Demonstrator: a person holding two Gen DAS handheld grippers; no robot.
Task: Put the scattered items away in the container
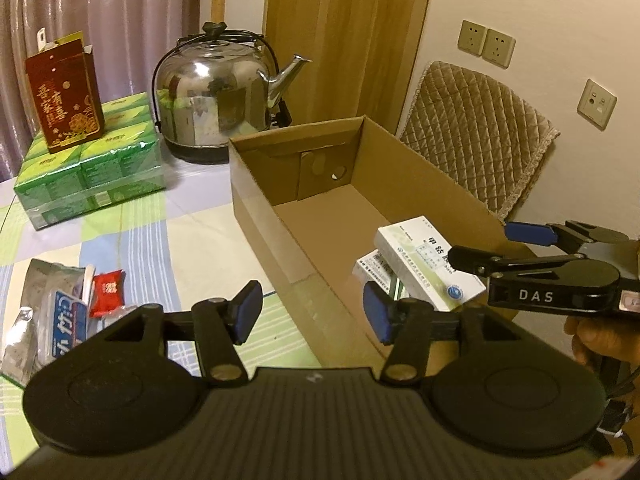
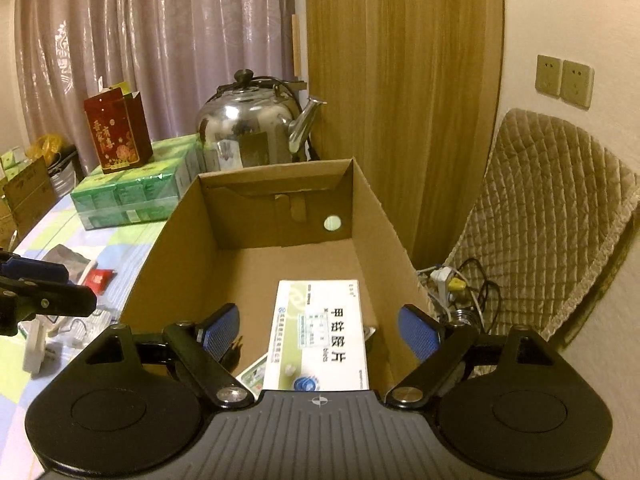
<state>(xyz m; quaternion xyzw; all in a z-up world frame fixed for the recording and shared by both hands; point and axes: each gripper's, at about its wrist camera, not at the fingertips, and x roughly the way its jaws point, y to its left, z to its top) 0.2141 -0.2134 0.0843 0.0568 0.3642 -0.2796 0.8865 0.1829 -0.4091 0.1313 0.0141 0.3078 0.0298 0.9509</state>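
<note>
Here, white medicine box (image 2: 320,344) in the cardboard box (image 2: 180,240), untouched between spread right fingers (image 2: 222,330).

**Count of things on and around the table**

One cardboard box (image 2: 192,240), open at the top. Two white medicine cartons inside it: one large (image 2: 320,336) on top, and a second (image 1: 370,268) partly hidden beneath. One steel kettle (image 1: 216,92). One red gift box (image 1: 64,96). One wrapped green bundle of packs (image 1: 92,168); the packs inside cannot be counted. One small red sachet (image 1: 107,292). Three wall plates (image 1: 486,42). Two tongs: left (image 1: 312,312), right (image 2: 320,332).
</note>
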